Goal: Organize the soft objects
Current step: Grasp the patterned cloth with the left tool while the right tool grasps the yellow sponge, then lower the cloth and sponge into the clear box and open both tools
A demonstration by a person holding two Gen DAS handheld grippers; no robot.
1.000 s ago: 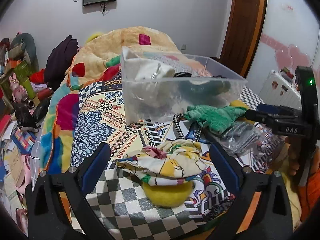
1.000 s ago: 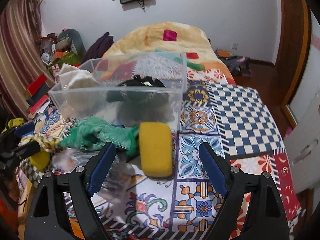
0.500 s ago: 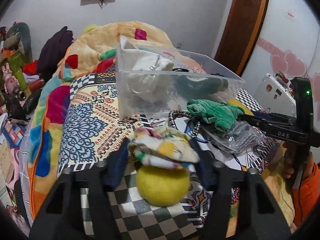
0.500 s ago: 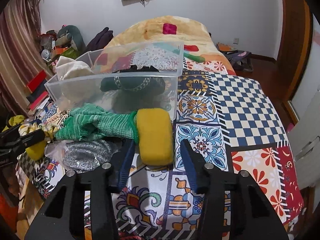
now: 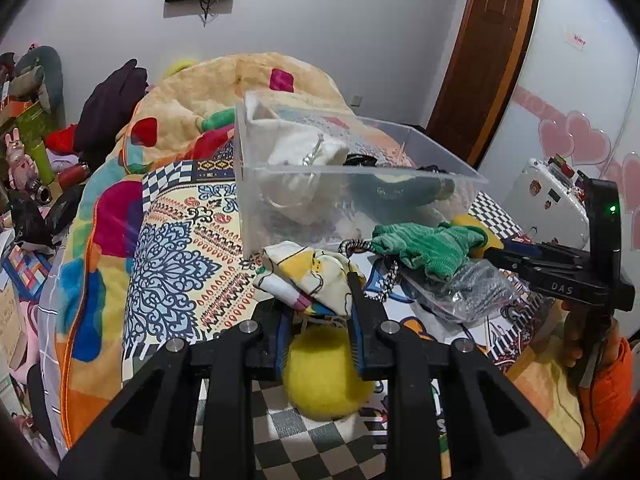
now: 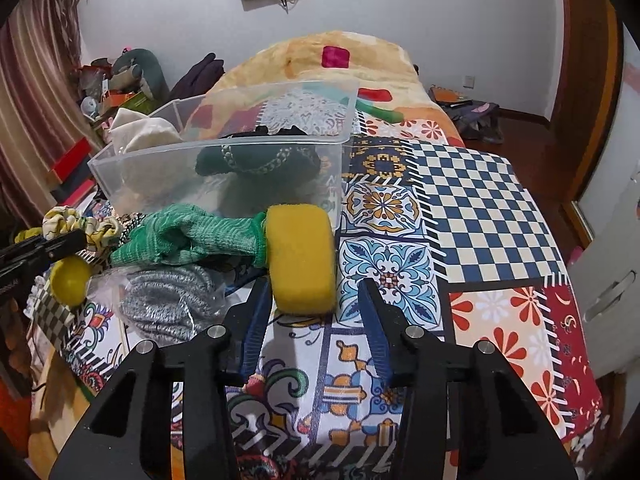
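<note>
A clear plastic bin (image 5: 360, 184) stands on the patterned bed and holds a white cloth (image 5: 304, 152) and a dark green item (image 6: 260, 160). My left gripper (image 5: 318, 312) is shut on a yellow-and-white patterned fabric piece (image 5: 308, 276), lifted just above a yellow ball (image 5: 324, 376). My right gripper (image 6: 310, 312) is narrowed around the near end of a yellow sponge (image 6: 300, 256) without clearly pressing it. A green knit cloth (image 6: 192, 236) lies beside the sponge, over a bagged grey scrubber (image 6: 168, 300).
A black-and-white cord (image 5: 384, 276) lies by the green cloth (image 5: 428, 248). A folded blanket (image 5: 240, 88) is piled behind the bin. Clutter and toys (image 5: 28, 152) line the left side. A door (image 5: 488, 48) and a white appliance (image 5: 548, 196) stand right.
Both grippers have closed in from wide open. The left has shut on the patterned fabric and raised it off the ball. The right has moved up around the sponge.
</note>
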